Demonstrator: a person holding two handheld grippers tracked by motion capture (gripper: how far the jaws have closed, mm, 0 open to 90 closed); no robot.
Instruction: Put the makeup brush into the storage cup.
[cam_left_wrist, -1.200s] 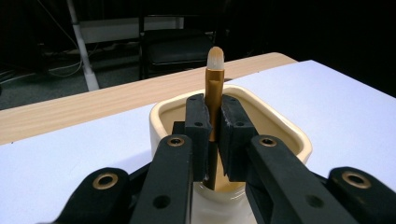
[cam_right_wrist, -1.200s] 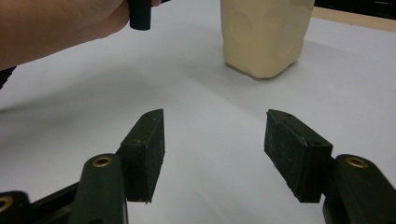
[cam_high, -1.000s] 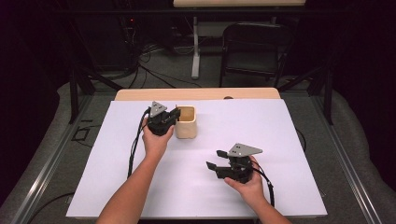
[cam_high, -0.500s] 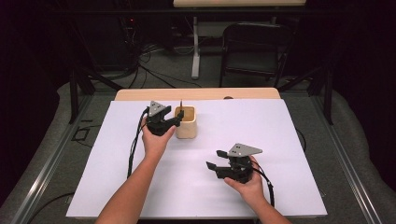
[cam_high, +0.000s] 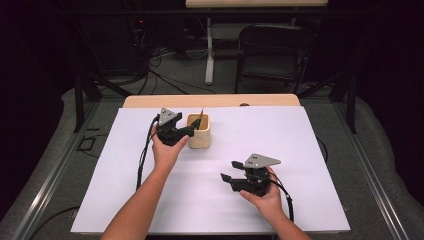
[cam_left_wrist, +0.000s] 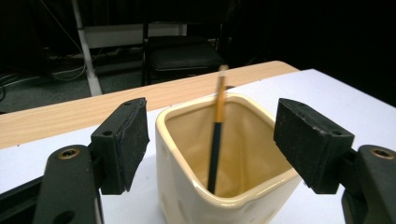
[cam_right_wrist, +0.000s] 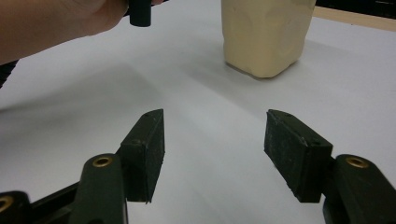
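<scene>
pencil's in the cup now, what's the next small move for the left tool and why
Probably lift the left tool up and back from the cup. Its jaws have just been opening and stand wide on either side of the cup's mouth, with nothing between the pads. The pencil leans inside on its own, so the drop looks done.

My left gripper sits left of the middle, jaws just opened wide. My right gripper rests lower right, jaws apart, holding nothing.
</scene>
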